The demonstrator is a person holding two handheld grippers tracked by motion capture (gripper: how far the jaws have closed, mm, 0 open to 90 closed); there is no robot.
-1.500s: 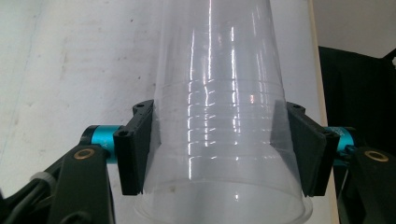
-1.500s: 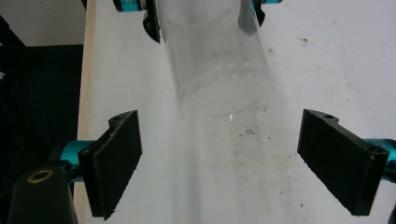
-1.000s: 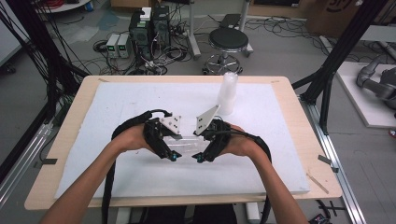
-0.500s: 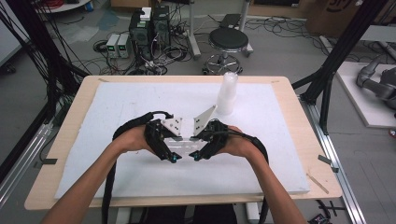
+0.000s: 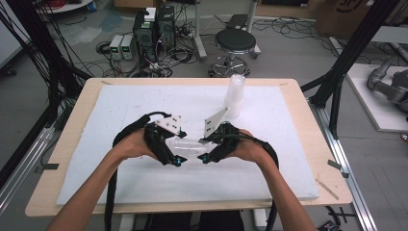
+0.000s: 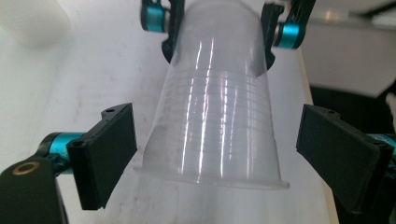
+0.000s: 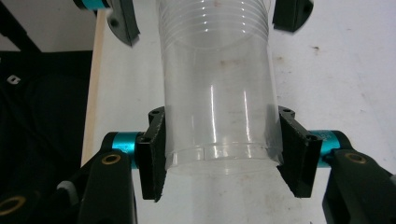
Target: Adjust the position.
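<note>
A clear plastic cup [image 5: 188,147] lies sideways in the air between my two grippers, just above the white foam board [image 5: 120,110]. My right gripper [image 7: 219,154] is shut on the cup's [image 7: 215,107] narrow base end, one black jaw pressed to each side. My left gripper [image 6: 219,154] stands open around the cup's [image 6: 215,126] wide rim, both jaws clear of the wall. In the high view the left gripper [image 5: 175,153] and right gripper [image 5: 207,151] face each other, nearly tip to tip. The left gripper view shows the right gripper [image 6: 217,37] clamped at the far end.
A tall stack of translucent cups [image 5: 234,96] stands upright on the board behind the right hand. The wooden table edge [image 5: 317,144] frames the board. On the floor beyond the table are a stool [image 5: 235,43] and cabled electronics [image 5: 154,29].
Both hands have stayed close together around the cup, with only a slight shift.
</note>
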